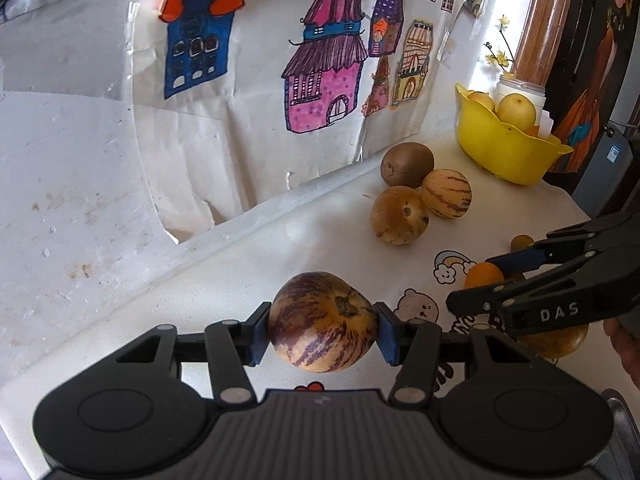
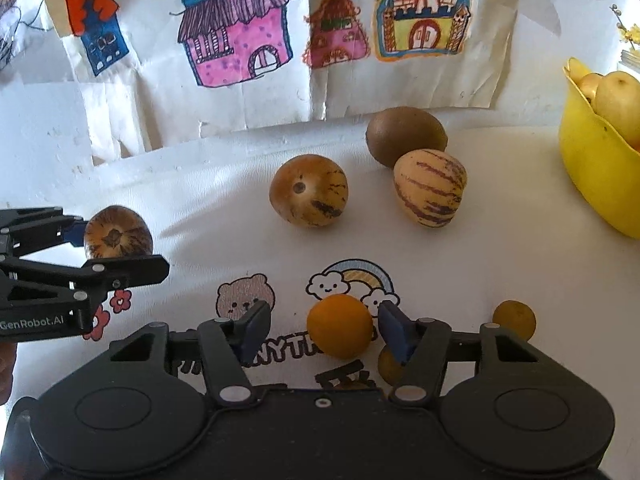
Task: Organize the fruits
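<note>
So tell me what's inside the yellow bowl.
The yellow bowl holds at least two pale yellow round fruits, with a sliver of something orange below them. Its near wall covers the bottom, so anything deeper inside can't be seen.

My two wrist cameras each look steeply down along their own fingers, close over the white table, facing the drawing-covered wall; both share the kiwi and yellow bowl.

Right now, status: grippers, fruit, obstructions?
Left hand-held gripper clamped on striped melon. Right hand-held gripper open around orange fruit. Yellow bowl unobstructed.
</note>
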